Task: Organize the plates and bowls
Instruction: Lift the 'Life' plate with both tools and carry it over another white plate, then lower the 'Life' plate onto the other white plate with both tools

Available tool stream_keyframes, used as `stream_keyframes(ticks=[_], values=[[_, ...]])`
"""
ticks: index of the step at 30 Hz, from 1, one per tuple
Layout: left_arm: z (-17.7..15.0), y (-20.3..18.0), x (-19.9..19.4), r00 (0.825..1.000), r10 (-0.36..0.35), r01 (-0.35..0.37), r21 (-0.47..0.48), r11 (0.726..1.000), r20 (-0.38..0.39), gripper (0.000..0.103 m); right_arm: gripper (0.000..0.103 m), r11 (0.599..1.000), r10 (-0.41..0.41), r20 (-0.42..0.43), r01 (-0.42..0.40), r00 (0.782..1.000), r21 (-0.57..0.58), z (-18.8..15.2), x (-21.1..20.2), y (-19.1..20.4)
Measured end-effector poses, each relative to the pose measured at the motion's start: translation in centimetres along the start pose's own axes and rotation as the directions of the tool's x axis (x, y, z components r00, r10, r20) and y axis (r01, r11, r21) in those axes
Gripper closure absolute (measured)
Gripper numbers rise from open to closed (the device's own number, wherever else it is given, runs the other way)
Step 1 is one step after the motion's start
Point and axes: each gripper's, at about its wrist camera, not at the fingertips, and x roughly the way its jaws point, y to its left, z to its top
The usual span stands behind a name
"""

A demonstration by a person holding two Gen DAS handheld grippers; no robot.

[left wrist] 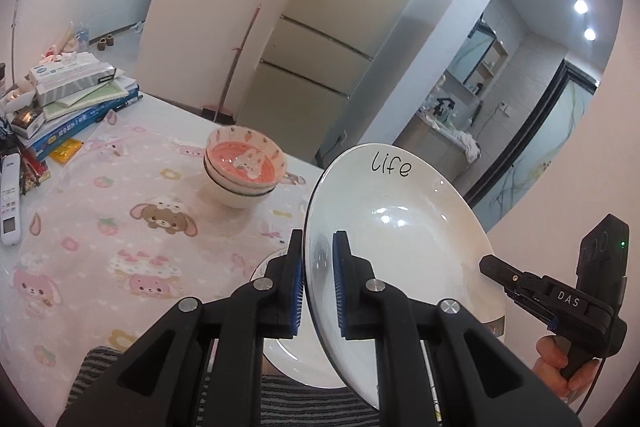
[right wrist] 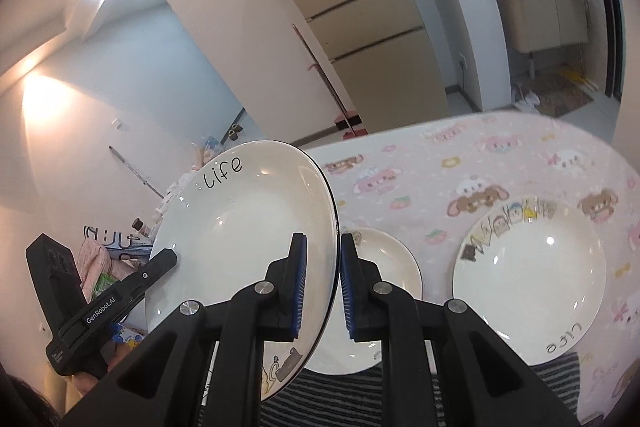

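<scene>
Left of the left fingers [left wrist: 318,289], on the desk [left wrist: 80,227], stands a stack of bowls [left wrist: 244,173]: glazed ceramic, round and deep, the top one orange inside with a rabbit print. The cloth under them is soft, pink and cartoon-printed.

Both sets of fingers are clenched on one plate [left wrist: 400,239], lifted off the desk and tilted steeply. The left fingers pinch its rim on one side, blue ribbed pads on either face; the right fingers [right wrist: 323,289] pinch the opposite rim. The plate is white, glossy, shallow-dished, thin-edged, with "life" written near its far rim.

Below and just behind the fingers lies a second plate [right wrist: 384,255], plain white. Right of the right fingers rests a third plate [right wrist: 528,291], same shape, with drawn figures along its rim.

The step seems to be carrying the held plate onto another. Glaze is slippery and the edge thin, so keep both grips firm, level the plate before lowering, centre it, and let go only once it is seated.
</scene>
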Motion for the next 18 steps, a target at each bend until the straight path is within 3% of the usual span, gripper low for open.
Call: stream_keyframes(ticks=[9,18], values=[[-2.5,2.4,5.6,0.990,0.032,-0.037,-0.037,0.999,-0.137,0.094,0.084,0.998,-0.040,-0.093,0.045,0.995,0.054,-2.6,5.1,-3.7],[-5.3,4.2,9.4,0.960,0.125,-0.132,-0.012,0.991,-0.250,0.090,0.084,0.993,-0.102,-0.171,0.110,0.980,0.040,-4.6,9.1,-5.0]])
